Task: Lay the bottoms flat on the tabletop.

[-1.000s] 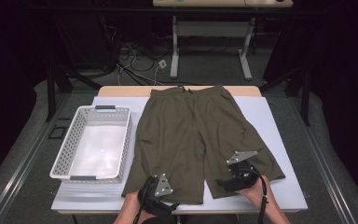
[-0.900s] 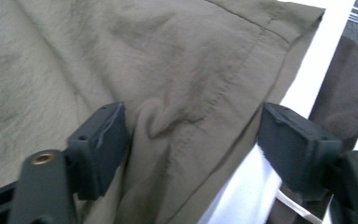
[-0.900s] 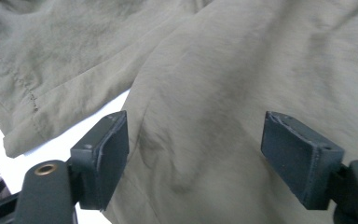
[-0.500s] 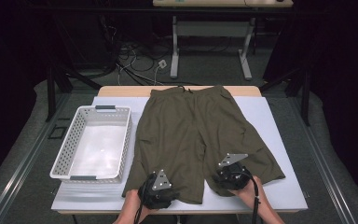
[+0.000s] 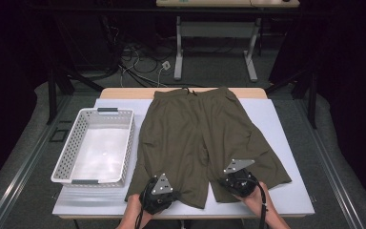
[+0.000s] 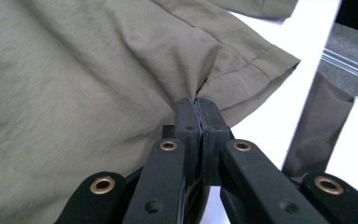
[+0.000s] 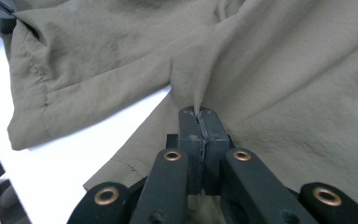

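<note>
olive shorts [image 5: 205,138] flat on the white table [image 5: 286,143], left gripper [image 6: 198,109] just finished closing, pinching a fold of fabric near one leg hem, right gripper [image 7: 199,116] same deal on the other leg, white basket [image 5: 71,157] off to the left gripper's outer side

Table [image 5: 286,143] brightly lit from above, surroundings dark; gripper views sharp, soft shadows.

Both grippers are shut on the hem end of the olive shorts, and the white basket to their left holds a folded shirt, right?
Not quite. Both the left gripper and right gripper pinch the shorts, but the basket is empty, as the high view shows.
</note>
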The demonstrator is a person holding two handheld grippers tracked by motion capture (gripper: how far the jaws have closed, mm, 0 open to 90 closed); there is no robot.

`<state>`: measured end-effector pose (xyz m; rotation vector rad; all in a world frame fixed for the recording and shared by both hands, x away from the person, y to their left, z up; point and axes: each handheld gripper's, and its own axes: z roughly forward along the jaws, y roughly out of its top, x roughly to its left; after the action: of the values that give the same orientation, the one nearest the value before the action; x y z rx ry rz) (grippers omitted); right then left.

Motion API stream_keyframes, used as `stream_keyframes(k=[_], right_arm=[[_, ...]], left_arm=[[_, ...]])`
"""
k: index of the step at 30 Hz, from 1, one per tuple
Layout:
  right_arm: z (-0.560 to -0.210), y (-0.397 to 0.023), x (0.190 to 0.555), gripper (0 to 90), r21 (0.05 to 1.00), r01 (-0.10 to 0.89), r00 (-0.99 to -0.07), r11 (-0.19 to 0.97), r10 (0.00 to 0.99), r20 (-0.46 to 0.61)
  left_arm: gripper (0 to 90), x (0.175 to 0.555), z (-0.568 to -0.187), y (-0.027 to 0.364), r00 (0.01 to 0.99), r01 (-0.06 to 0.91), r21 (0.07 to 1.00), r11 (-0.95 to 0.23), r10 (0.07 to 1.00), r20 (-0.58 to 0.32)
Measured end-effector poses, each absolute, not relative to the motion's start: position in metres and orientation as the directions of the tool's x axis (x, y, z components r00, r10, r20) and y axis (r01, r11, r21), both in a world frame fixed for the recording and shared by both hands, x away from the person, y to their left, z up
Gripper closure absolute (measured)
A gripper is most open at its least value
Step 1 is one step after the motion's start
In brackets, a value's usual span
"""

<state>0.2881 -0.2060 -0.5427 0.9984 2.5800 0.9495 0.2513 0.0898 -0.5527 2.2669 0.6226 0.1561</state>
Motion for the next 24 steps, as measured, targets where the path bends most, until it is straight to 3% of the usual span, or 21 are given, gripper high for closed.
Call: stream_keyframes(k=[14, 17, 19, 21, 24], right_arm=[[-0.538, -0.204, 0.274, 90.0, 0.635, 0.504, -0.789, 0.585, 0.611, 0.062], [-0.540, -0.203, 0.276, 89.0, 0.628, 0.503, -0.791, 0.594, 0.609, 0.058], [-0.540, -0.203, 0.277, 78.4, 0.626, 0.497, -0.792, 0.601, 0.608, 0.045], [-0.539, -0.204, 0.278, 60.1, 0.632, 0.493, -0.790, 0.597, 0.612, 0.038], [-0.536, -0.209, 0.280, 41.8, 0.647, 0.501, -0.774, 0.575, 0.632, 0.038]], left_arm=[[88.1, 0.236, -0.548, 0.097, 0.892, 0.372, 0.708, -0.601, 0.443, -0.093], [84.6, 0.238, -0.550, 0.095, 0.892, 0.370, 0.701, -0.610, 0.444, -0.084], [67.8, 0.240, -0.551, 0.092, 0.887, 0.372, 0.686, -0.625, 0.457, -0.065], [47.7, 0.241, -0.552, 0.089, 0.878, 0.387, 0.676, -0.627, 0.475, -0.061], [30.9, 0.242, -0.554, 0.087, 0.874, 0.389, 0.666, -0.636, 0.484, -0.048]])
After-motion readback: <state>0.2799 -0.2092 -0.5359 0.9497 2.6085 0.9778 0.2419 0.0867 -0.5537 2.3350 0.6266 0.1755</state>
